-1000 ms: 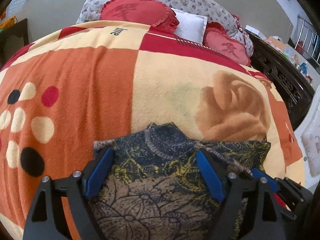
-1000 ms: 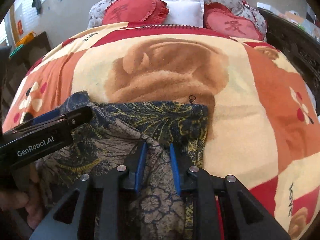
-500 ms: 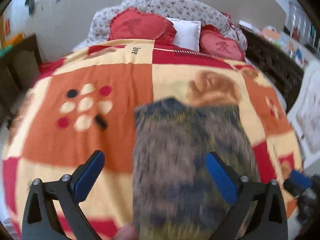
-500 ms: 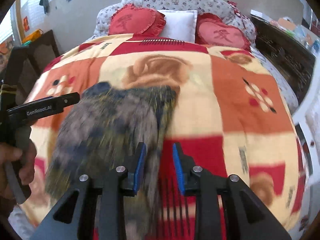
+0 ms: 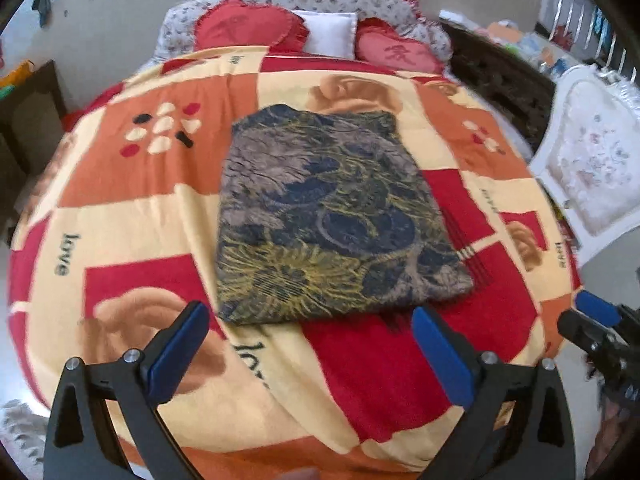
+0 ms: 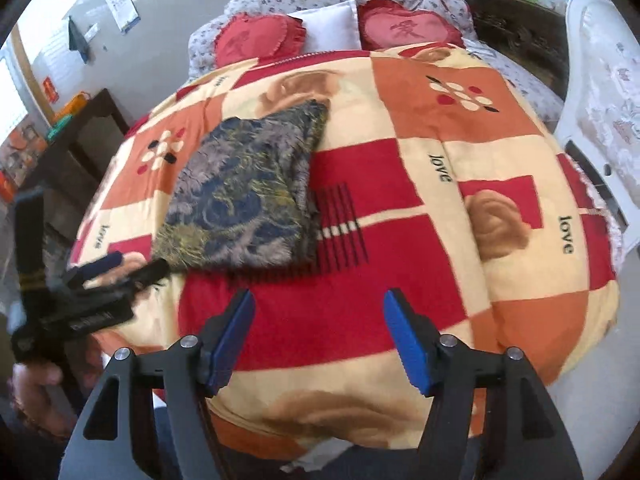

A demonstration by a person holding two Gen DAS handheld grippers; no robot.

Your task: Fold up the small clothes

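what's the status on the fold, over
Left hand-held gripper open, empty. Right hand-held gripper just opened, nothing between fingers. Folded patterned garment flat on the blanket. Nothing in the way.

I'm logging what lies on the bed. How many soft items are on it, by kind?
Dark patterned folded garment: 1
Red heart-shaped cushions: 2
White square pillow: 1
Orange, red and cream patchwork blanket: 1
Total: 5
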